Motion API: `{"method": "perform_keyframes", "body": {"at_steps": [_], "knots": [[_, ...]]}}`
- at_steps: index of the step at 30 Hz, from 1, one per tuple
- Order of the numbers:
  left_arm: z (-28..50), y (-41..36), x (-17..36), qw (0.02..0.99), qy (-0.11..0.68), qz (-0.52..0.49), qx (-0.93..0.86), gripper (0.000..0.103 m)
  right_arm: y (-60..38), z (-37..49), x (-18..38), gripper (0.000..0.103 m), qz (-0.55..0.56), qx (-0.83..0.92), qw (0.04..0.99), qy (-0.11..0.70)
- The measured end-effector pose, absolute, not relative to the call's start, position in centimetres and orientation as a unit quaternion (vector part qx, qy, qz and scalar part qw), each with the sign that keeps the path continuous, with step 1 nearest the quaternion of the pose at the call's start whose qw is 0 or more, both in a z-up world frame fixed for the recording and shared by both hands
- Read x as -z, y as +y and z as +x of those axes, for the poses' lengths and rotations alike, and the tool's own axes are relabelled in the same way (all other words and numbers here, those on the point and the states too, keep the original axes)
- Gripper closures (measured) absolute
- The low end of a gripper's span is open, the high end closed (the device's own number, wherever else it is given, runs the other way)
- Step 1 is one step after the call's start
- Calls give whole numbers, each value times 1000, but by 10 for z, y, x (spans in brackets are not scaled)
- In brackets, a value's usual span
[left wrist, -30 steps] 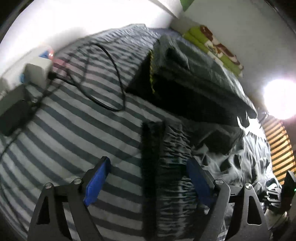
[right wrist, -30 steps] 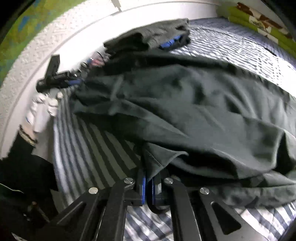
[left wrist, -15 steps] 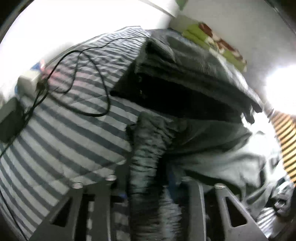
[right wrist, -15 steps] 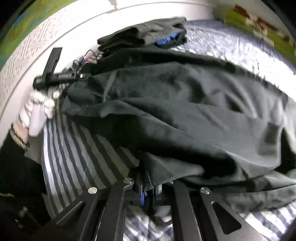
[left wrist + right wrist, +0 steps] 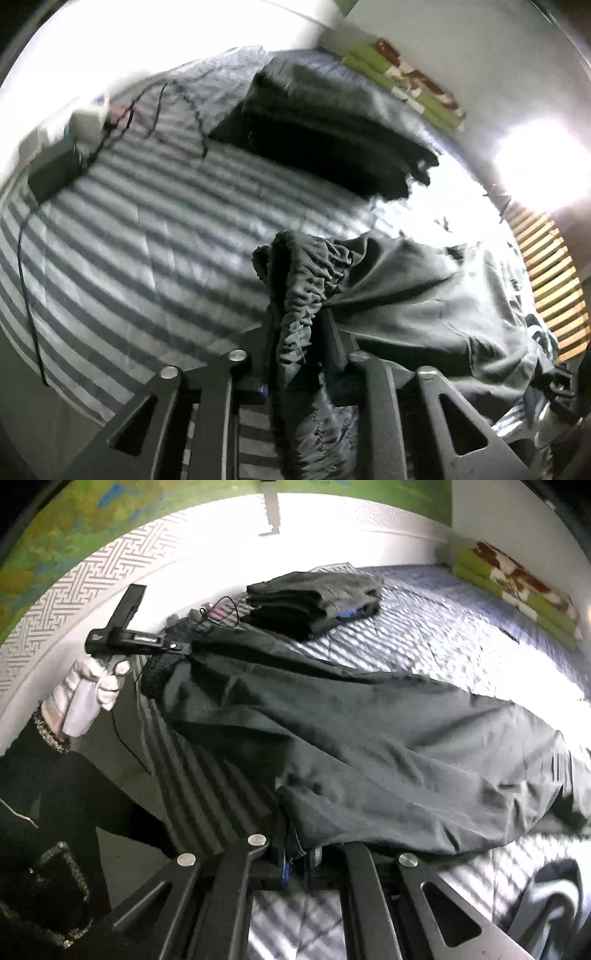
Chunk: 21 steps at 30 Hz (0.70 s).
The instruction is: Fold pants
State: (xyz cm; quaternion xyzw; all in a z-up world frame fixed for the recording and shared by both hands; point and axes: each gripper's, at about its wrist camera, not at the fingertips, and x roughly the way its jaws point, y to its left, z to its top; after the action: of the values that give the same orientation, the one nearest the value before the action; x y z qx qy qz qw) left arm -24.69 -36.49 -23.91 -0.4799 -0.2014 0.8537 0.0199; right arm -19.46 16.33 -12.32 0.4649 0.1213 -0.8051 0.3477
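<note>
Both my tongs pinch the dark pants above the striped bed.

My left tongs (image 5: 295,332) have just been closing and clamp the gathered waistband (image 5: 299,295) at lower centre. My right tongs (image 5: 295,853) — pressed together — grip a pants (image 5: 369,731) edge; the cloth drapes across mid-frame over the bed (image 5: 147,240), folded clothes (image 5: 314,598) behind.

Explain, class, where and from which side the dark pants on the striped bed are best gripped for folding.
Grip the pants at the ends: the gathered elastic waistband and the opposite hem edge, coming from above and the near side. The bunched band gives the jaws thick fabric; both ends lift the cloth as one span.
</note>
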Motion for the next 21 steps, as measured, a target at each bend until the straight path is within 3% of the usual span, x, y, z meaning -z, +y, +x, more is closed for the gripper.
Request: {"method": "perform_keyframes", "body": {"at_steps": [1, 3, 5, 6, 7, 10, 11, 12, 15, 17, 19, 21], "knots": [[-248, -368, 248, 11, -205, -492, -846, 57, 161, -196, 132, 97, 481, 796, 345, 128], [-247, -376, 257, 3, -227, -495, -839, 49, 157, -197, 154, 94, 523, 774, 314, 169], [-246, -380, 259, 10, -223, -486, -845, 36, 162, -193, 151, 93, 526, 771, 316, 168], [-247, -379, 260, 12, -217, -484, -848, 22, 168, -192, 145, 91, 525, 773, 319, 157], [-250, -378, 262, 19, -215, -482, -849, 18, 172, -193, 140, 86, 524, 776, 320, 147], [-270, -368, 271, 23, -190, -474, -860, 21, 194, -200, 121, 79, 512, 798, 307, 88], [-276, -360, 273, 27, -181, -476, -860, 30, 198, -205, 117, 79, 510, 803, 299, 69], [-281, -351, 273, 23, -164, -480, -862, 62, 201, -212, 114, 79, 506, 811, 288, 51], [-282, -345, 259, 21, -151, -483, -862, 78, 203, -228, 118, 78, 507, 822, 258, 27], [-277, -355, 242, -8, -148, -458, -877, 74, 201, -237, 129, 78, 518, 822, 234, 35], [-279, -361, 241, -46, -126, -454, -881, 48, 205, -242, 139, 79, 530, 818, 217, 47], [-279, -368, 243, -57, -128, -471, -871, 34, 216, -250, 146, 79, 539, 819, 191, 38]]}}
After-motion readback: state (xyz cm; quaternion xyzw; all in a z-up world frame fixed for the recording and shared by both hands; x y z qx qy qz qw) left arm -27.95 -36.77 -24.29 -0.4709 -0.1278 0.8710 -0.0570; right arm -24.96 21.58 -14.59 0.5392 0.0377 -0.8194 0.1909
